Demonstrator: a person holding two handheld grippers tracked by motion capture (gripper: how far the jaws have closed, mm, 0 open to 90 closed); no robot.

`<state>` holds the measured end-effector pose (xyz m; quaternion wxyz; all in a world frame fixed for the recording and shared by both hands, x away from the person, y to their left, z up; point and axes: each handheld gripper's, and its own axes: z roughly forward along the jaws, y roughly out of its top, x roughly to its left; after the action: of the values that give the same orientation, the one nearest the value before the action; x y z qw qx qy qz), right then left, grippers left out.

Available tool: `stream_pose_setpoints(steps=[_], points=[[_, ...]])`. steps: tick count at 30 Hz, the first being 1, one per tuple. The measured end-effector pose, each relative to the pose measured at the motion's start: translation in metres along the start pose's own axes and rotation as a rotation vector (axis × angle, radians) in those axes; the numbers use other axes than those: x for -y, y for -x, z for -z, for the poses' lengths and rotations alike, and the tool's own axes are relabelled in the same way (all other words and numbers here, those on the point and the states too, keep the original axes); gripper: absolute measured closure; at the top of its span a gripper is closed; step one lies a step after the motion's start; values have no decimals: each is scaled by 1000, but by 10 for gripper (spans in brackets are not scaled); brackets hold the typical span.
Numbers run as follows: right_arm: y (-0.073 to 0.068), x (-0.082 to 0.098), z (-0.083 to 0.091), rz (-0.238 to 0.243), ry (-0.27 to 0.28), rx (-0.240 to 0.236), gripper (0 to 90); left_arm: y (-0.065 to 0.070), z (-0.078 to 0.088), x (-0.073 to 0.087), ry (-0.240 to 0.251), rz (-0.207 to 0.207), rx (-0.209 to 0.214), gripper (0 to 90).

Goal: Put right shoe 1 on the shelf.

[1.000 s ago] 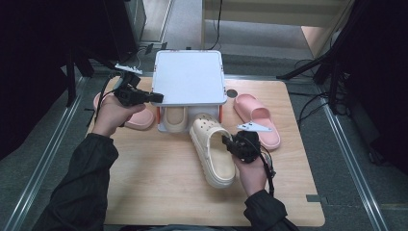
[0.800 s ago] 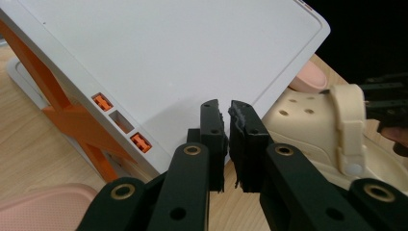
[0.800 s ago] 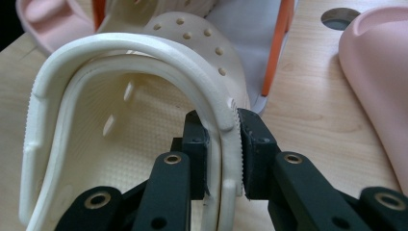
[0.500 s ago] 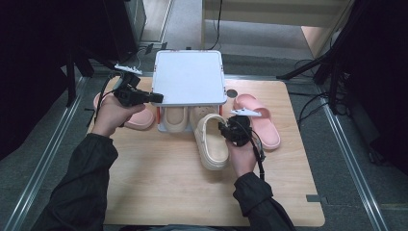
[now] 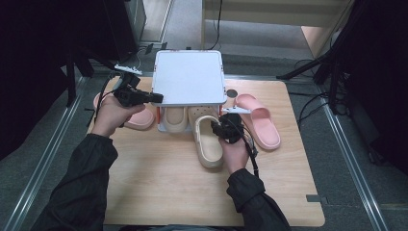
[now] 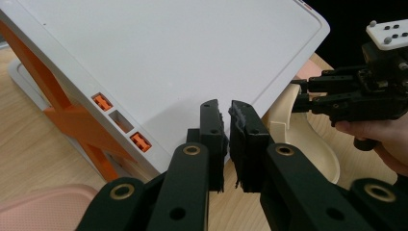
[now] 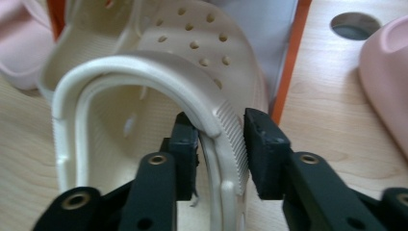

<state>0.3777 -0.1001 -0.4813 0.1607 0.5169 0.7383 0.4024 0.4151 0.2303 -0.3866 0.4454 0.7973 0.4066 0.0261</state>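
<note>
A cream clog (image 5: 208,144) lies on the wooden table with its toe under the white shoe rack (image 5: 188,77). My right gripper (image 5: 215,127) is at the clog's right side. In the right gripper view the clog's ribbed strap and side wall (image 7: 226,130) stand between the jaws of that gripper (image 7: 222,120), which have just been opening; a gap shows at the right pad. A second cream clog (image 5: 174,118) sits under the rack. My left gripper (image 5: 156,98) is shut at the rack's left edge, its tips (image 6: 226,107) against the white top plate (image 6: 183,62), with nothing between them.
One pink slipper (image 5: 137,118) lies left of the rack, another (image 5: 262,120) to its right. A round hole (image 5: 232,93) is in the table beside the rack's orange leg (image 7: 288,62). Bare wood stretches toward the near edge; metal rails run along both sides.
The right hand has slid the cream clog up and left until its toe sits under the rack. Its jaws have spread apart. The left hand has not moved.
</note>
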Motion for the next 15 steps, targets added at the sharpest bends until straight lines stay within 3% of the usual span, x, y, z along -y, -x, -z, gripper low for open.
stream_pose_setpoints(steps=[4, 5, 9, 12, 15], points=[[1, 1, 5, 1, 11, -27, 604, 0, 0, 0, 0, 1, -2, 836], [1, 2, 12, -4, 28, -51, 591, 1, 0, 0, 0, 2, -3, 835], [3, 2, 25, -8, 48, -69, 581, 1, 0, 0, -1, 3, -4, 835], [1, 3, 39, 27, 48, -81, 615, 1, 0, 0, 0, 9, -5, 834], [0, 9, 53, 53, 44, -119, 753, 1, 0, 0, 2, 10, -4, 835]])
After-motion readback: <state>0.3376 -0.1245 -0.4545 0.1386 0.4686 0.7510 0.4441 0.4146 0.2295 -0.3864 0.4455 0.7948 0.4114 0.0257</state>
